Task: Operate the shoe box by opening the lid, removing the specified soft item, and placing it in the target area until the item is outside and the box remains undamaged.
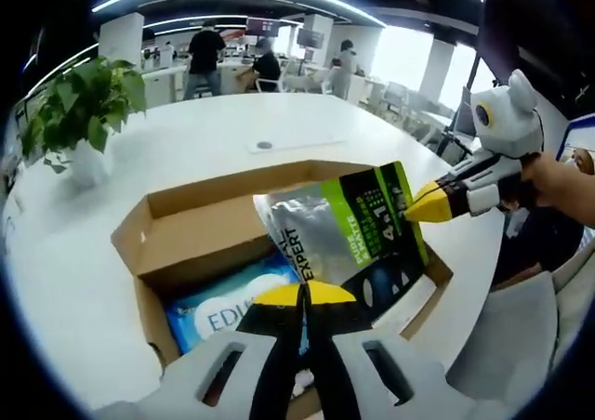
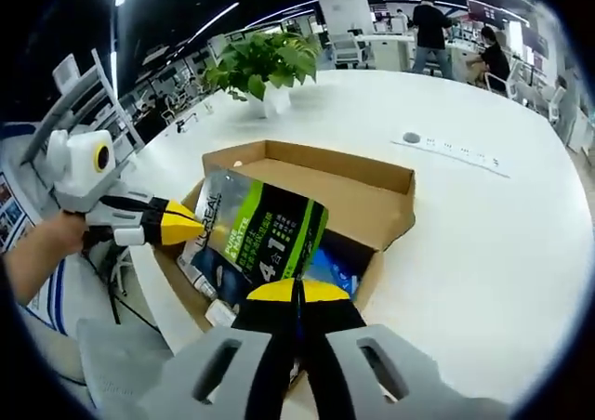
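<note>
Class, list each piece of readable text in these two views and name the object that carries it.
"EXPERT": silver-and-green pouch, along its silver edge.
"4 1": the same pouch, green panel.
"EDI", cut off: blue pack in the cardboard box.
Smaller print on the pouch: too blurred to read.

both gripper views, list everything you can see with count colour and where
shoe box: 1, brown cardboard, lid open, on the table
pouch: 1, silver, green and black, raised over the box, held at two edges
blue packet: 1, blue and white, inside the box
table: 1, white, round, under the box
potted plant: 1, green leaves, white pot, on the table beyond the box
socket strip: 1, white, on the table
people: several, by desks in the background
left tool: 1, yellow-tipped, shut on the pouch's near edge
right tool: 1, yellow-tipped, shut on the pouch's other edge
hand: 1, holding the left tool
</note>
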A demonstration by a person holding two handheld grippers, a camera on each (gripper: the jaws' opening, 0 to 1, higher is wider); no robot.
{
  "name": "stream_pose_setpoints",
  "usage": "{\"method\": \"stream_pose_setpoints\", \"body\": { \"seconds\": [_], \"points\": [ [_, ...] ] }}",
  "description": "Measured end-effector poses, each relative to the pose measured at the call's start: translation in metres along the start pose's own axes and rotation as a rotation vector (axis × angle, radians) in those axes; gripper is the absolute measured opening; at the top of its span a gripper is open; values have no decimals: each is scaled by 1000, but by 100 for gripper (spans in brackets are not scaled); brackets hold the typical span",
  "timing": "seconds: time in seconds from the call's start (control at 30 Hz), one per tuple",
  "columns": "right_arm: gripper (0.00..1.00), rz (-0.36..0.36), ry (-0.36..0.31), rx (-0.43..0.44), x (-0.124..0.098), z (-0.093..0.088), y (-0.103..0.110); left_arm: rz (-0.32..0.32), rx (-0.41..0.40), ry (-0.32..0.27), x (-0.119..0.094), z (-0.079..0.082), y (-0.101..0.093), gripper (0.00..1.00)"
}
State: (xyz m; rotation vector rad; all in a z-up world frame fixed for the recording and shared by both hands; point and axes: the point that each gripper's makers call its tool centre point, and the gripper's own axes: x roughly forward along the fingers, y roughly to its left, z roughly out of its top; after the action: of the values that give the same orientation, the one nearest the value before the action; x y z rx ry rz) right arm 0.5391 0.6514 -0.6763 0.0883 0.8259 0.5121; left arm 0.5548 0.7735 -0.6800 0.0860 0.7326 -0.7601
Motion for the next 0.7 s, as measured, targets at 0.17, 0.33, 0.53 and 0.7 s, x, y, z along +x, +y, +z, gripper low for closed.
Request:
{"method": "stream_pose_setpoints", "body": {
  "seconds": [0.17, 0.33, 0.53, 0.7],
  "points": [
    [0, -10, -5, -2, -11, 0, -5, -11, 4, -5, 1, 6, -10, 0],
    [0, -20, -2, -1, -23, -1, -12, -21, 14, -6, 3, 10, -21, 0],
    [0, -38, 6, -7, -31, -4, -21, -38, 26, -5, 9, 15, -35, 0],
    [0, -49, 10, 6, -39, -6, -32, -51, 34, 0, 14, 19, -45, 0]
  ]
}}
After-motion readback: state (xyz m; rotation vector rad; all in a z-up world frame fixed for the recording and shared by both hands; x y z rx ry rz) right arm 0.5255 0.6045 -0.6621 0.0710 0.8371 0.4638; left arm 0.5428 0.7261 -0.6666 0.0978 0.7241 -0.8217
